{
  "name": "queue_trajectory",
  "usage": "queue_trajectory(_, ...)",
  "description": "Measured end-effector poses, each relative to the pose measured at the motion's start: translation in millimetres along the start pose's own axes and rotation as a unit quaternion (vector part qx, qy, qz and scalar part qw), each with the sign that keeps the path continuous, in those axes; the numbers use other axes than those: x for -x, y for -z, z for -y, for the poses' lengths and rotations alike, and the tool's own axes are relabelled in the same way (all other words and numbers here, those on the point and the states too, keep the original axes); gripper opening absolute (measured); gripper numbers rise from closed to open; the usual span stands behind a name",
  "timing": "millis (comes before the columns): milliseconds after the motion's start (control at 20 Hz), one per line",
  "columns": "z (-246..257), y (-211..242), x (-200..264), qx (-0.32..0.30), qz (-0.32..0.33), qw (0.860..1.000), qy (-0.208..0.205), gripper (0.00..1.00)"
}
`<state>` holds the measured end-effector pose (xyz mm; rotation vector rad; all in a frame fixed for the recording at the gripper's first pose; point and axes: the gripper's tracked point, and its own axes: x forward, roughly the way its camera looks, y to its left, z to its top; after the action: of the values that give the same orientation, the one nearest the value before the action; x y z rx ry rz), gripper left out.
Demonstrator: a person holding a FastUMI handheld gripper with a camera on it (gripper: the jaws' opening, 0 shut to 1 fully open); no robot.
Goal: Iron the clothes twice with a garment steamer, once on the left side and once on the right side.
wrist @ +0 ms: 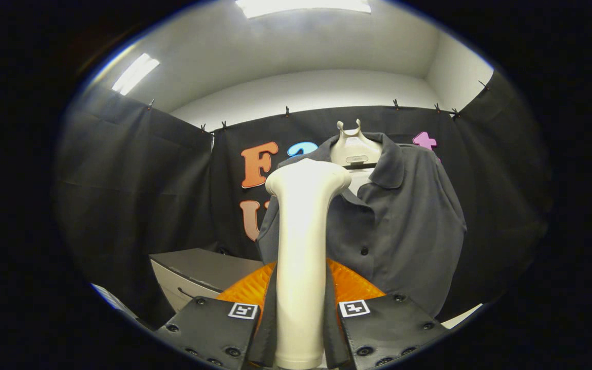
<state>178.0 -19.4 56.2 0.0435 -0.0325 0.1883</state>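
A white garment steamer (pixel 302 246) stands upright between my fingers, and my gripper (pixel 300 313) is shut on its handle. Its wide head reaches up to the left shoulder of a dark grey button shirt (pixel 404 226). The shirt hangs beyond the fingers on a cream hanger form (pixel 353 146), whose neck shows above the collar. The steamer's head covers the shirt's left chest, near the collar. I cannot tell whether the head touches the cloth.
A grey box-like unit (pixel 198 272) stands low to the left of the shirt, against the black cloth wall. A pale surface edge (pixel 463 314) shows low on the right, under the shirt's hem.
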Motion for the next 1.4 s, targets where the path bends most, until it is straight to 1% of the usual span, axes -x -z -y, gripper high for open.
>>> queue_trajectory(250,5.5,22.2,-26.8,-0.001,-0.009,1.000,0.006,0.43)
queue_trajectory(750,6.2,50.1,-54.3,-0.006,-0.036,0.999,0.021,0.43)
queue_trajectory(1050,5.8,62.0,-57.2,-0.007,-0.043,0.999,0.026,0.44)
queue_trajectory(1400,5.5,79.0,-49.4,-0.009,-0.055,0.998,0.031,0.44)
